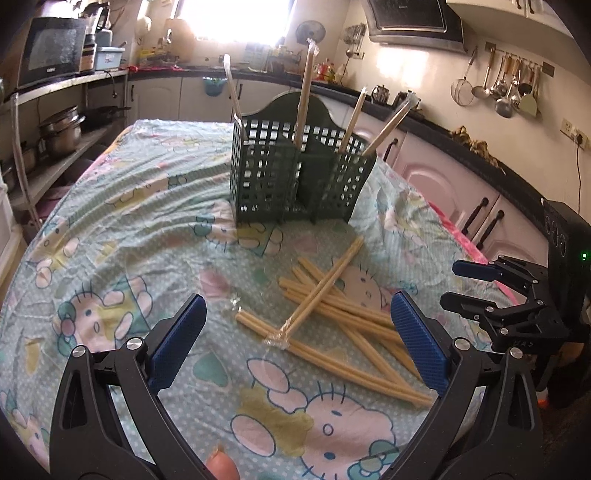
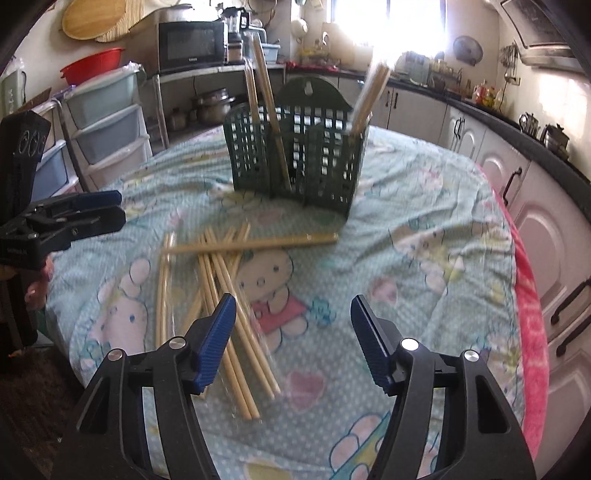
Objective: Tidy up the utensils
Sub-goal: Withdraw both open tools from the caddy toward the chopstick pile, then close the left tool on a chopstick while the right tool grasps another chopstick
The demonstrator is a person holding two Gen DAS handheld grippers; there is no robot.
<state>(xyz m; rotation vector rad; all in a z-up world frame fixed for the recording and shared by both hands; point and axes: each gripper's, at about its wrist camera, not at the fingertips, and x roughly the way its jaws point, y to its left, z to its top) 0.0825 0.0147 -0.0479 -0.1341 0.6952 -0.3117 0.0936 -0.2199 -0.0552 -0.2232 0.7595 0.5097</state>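
2 tongs open | chopstick pile (image 1: 332, 317) mid-cloth, clear of tbl edges (image 2: 532, 332)

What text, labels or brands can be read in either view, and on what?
None reads cleanly.
Microwave: small brand mark on the door's lower edge, too blurred.
Range hood: light logo, too small.
Storage box: faint label, illegible.
Right gripper: embossed letters on its body, unclear.
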